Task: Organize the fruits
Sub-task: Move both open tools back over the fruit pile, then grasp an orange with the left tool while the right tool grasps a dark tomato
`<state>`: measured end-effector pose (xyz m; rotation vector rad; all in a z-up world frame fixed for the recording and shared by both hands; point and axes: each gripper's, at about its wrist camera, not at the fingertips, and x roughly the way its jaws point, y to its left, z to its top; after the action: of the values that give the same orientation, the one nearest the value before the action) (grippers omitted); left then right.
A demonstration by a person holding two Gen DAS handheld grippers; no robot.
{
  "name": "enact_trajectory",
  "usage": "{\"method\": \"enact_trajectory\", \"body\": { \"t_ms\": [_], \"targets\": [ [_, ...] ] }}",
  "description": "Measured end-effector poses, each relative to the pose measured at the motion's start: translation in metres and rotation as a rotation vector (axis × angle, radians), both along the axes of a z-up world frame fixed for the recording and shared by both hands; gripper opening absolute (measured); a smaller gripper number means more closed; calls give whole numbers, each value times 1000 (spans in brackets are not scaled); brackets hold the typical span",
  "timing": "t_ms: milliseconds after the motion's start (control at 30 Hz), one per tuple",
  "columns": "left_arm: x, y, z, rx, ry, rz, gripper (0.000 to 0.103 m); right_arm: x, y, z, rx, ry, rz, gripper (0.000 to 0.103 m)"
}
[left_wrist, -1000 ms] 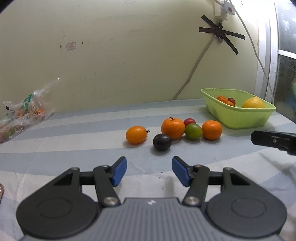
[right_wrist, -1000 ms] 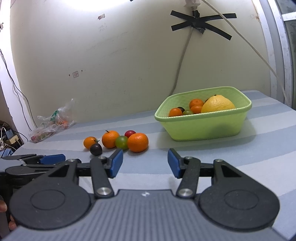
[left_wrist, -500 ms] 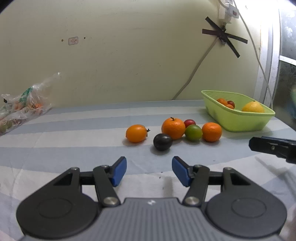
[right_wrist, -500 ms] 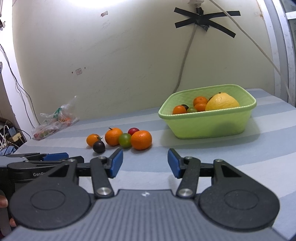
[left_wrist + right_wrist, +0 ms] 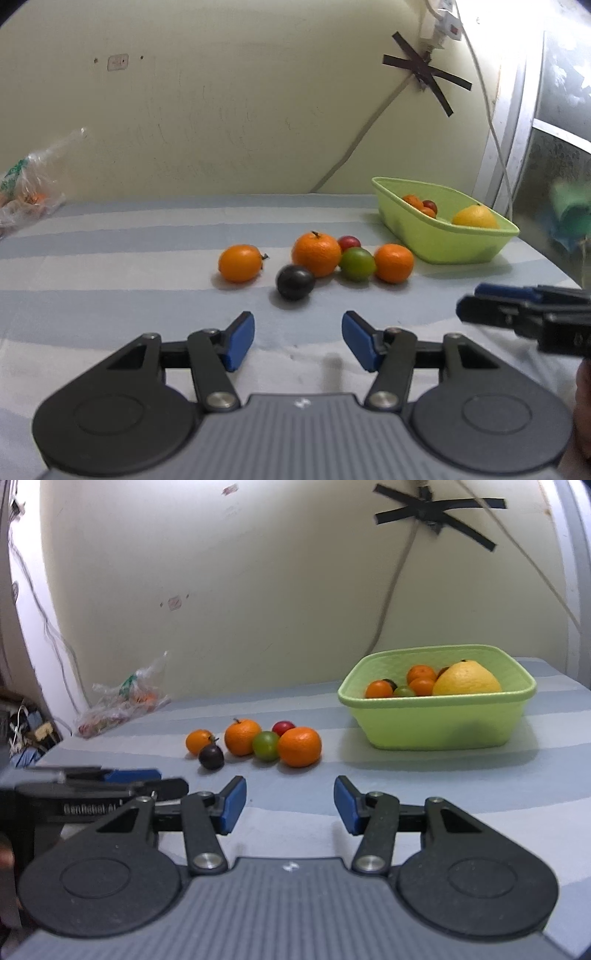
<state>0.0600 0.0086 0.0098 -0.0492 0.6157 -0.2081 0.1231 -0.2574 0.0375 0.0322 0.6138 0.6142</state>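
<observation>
Left gripper (image 5: 298, 340) & right gripper (image 5: 290, 805): same build. Black link arms w/ round pivot discs, silver screws at joints, blue pads (image 5: 242, 339) on fingertips, grey ribbed body w/ small white logo. Left one's side has white lettering, blurred.

Six loose fruits (image 5: 317, 254) sit bunched on the table (image 5: 110, 266), basket (image 5: 443, 236) just to their right with more fruit inside. Plastic bag (image 5: 118, 705) way off left by the wall (image 5: 221, 110).
</observation>
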Motion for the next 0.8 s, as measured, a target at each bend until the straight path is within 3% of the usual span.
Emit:
{"method": "enact_trajectory", "body": {
  "t_ms": [67,233,367,467,567,800],
  "targets": [
    [10,8,4,11,-11,29,54,7,3,1,-27,-7,16,55],
    [53,51,13,-95,60,93,51,31,14,7,-83,-20,44,55],
    [74,68,15,-187,95,63,50,30,33,13,-45,0,146,54],
    [85,64,13,-196,112,19,49,26,63,10,-69,-12,227,52],
    [92,57,7,-175,136,-19,36,29,94,2,-110,3,282,38],
    [83,54,0,-152,102,-3,34,46,126,-23,-192,29,259,34]
  ]
}}
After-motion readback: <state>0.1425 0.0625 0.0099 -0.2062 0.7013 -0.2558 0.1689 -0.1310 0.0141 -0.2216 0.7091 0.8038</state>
